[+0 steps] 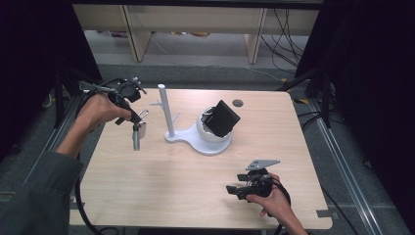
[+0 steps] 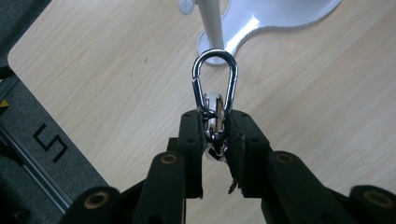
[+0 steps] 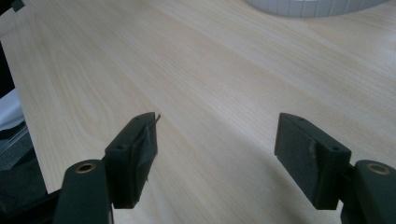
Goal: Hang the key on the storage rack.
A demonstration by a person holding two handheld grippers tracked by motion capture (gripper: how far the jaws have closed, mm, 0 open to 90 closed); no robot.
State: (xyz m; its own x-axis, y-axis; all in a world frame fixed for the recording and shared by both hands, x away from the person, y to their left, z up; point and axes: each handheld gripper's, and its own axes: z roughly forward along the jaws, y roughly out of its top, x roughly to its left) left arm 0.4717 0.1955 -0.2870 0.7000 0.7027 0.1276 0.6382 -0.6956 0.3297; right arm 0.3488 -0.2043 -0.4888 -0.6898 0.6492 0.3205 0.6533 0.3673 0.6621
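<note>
**Left gripper clamps a carabiner keychain beside the white stand**

The left gripper (image 2: 217,135) has its jaws pressed together on the lower end of a silver carabiner (image 2: 215,81), whose loop rises clear above the fingertips. In the high view, the carabiner (image 1: 142,116) and a grey piece hanging under it sit in the air just left of the white stand (image 1: 169,115), apart from its upright post. The left hand (image 1: 100,111) is raised above the table (image 1: 147,181), forearm angled in from the left of the stand.

The right gripper (image 3: 217,154) has its jaws spread wide with nothing between them. It rests low near the table's front edge, well apart from the stand, held by the right hand (image 1: 271,198).

The hanging piece is too small to identify. A black object (image 1: 222,118) leans in the stand's bowl.
</note>
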